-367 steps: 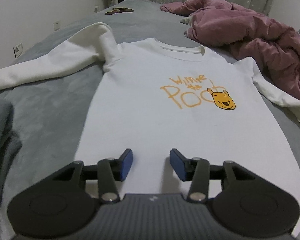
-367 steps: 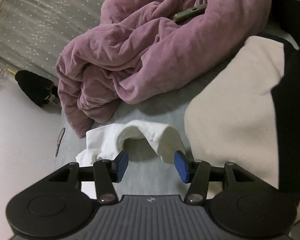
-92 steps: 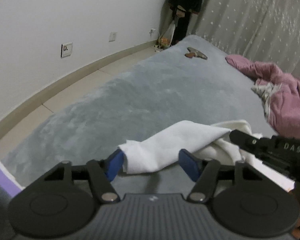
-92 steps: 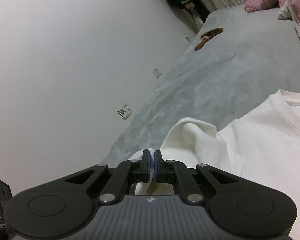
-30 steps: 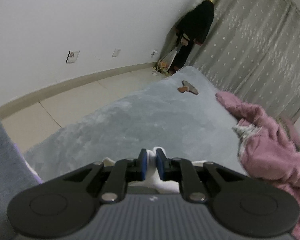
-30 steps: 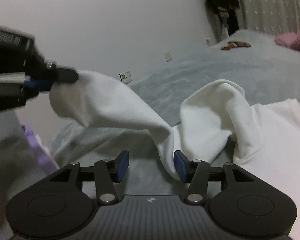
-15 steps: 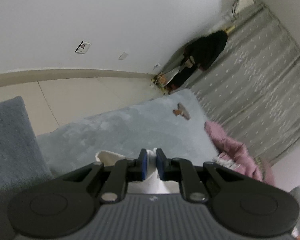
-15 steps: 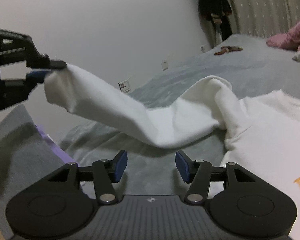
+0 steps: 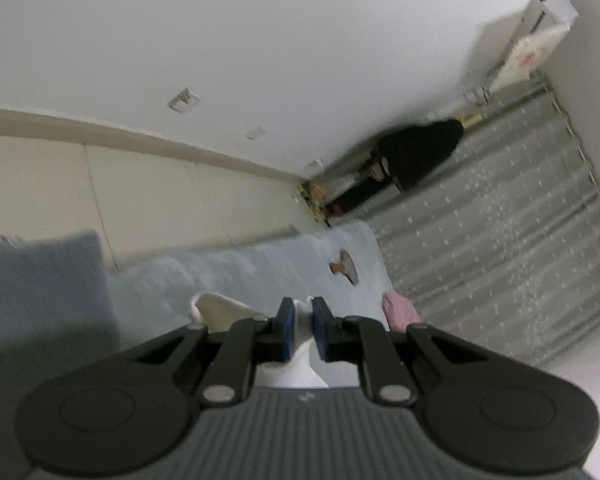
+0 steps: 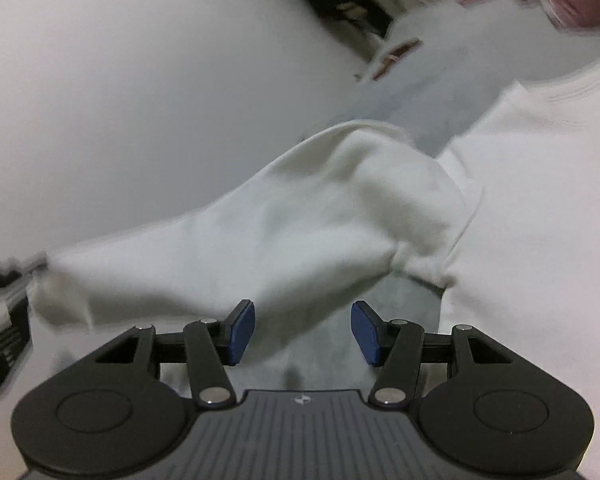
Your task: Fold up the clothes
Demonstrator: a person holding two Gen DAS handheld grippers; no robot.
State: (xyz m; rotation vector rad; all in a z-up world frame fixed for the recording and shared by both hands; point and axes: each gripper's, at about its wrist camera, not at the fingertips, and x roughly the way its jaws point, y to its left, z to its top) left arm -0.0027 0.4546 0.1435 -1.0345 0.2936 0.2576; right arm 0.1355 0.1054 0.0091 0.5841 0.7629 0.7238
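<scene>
The left tongs pinch the cuff of the white sweatshirt's sleeve, lifted off the grey bed. The sleeve runs from far left to the shoulder at right, just beyond the wide-open, empty right tongs; the sweatshirt body lies flat at right.

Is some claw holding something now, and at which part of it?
The left claw is shut on the white sleeve of the sweatshirt, near its cuff end, lifting it. The right claw is open and holds nothing.

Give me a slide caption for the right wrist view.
Open right gripper faces the white sleeve lifted off the grey bed.
</scene>
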